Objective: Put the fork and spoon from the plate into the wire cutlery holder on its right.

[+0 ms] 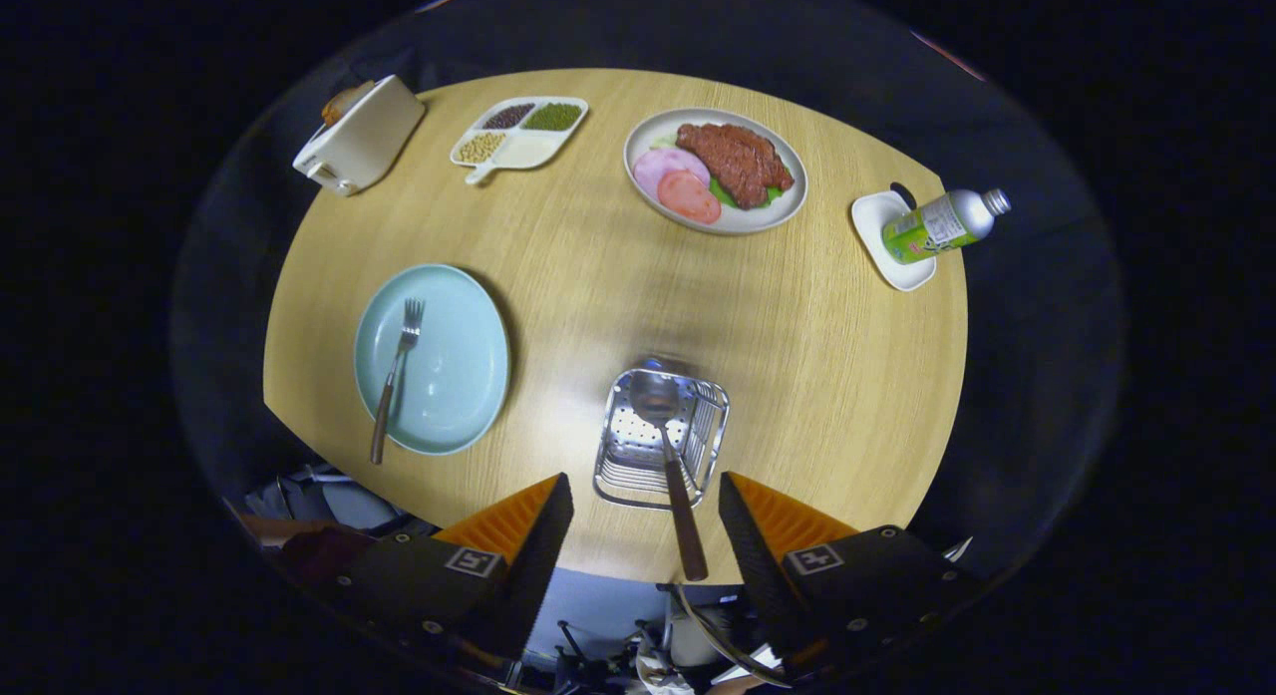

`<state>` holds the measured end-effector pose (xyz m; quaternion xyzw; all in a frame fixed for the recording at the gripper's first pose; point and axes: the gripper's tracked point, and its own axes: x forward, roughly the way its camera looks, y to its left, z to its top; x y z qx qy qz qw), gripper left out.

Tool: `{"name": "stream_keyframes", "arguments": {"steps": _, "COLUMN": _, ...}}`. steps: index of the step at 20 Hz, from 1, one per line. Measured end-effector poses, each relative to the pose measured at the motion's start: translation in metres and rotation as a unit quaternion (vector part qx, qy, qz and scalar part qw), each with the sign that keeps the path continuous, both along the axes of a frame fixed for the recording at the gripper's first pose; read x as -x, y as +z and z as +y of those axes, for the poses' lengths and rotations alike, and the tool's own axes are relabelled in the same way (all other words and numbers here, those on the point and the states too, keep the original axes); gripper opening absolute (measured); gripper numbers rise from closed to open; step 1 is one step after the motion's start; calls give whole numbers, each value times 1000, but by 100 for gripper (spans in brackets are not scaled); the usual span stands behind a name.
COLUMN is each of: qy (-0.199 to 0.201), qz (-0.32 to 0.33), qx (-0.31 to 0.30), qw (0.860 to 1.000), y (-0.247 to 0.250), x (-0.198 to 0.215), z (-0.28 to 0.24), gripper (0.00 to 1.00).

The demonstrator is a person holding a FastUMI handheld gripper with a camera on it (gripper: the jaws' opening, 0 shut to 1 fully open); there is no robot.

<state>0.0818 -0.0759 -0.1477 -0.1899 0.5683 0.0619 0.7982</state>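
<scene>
Your fingers (646,535) stand apart and hold nothing; the spoon (670,466) stands between them and just ahead, bowl down in the wire cutlery holder (698,438), handle leaning back toward you. So the spoon looks done, and the fork (395,371) is what remains: it lies on the pale blue plate (454,376), off to the left of the left finger, tines pointing away, handle end overhanging the plate's near rim. Risks as I judge them: the holder looks light and sits near the counter (598,266) edge, so a finger brushing the leaning spoon handle on your way out could tip it or drag it off. The fork lies flat on a smooth plate; a pinch on the thin shaft may skate or slide the plate, so the overhanging handle looks the better hold. Dropping the fork in could jam against the spoon already there. Beyond the fingers, well apart: toaster (359,137), divided dish of beans (518,132), plate of meat (716,169), and a bottle (942,223) lying on a small white dish (877,238). The bottle has a green label, writing too small to read; square markers sit on the finger mounts, no brand legible.
</scene>
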Motion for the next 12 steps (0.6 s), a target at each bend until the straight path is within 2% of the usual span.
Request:
{"name": "stream_keyframes", "arguments": {"steps": 2, "qy": 4, "qz": -42, "qx": -15, "qw": 999, "y": 9, "x": 0, "z": 24, "gripper": 100}}
{"name": "stream_keyframes", "arguments": {"steps": 6, "qy": 23, "qz": -96, "qx": -68, "qw": 993, "y": 7, "x": 9, "z": 91, "gripper": 99}}
{"name": "stream_keyframes", "arguments": {"steps": 10, "qy": 52, "qz": -123, "qx": -81, "qw": 988, "y": -15, "x": 18, "z": 143, "gripper": 99}}
{"name": "stream_keyframes", "arguments": {"steps": 12, "qy": 55, "qz": -130, "qx": -96, "qw": 985, "y": -31, "x": 21, "z": 169, "gripper": 100}}
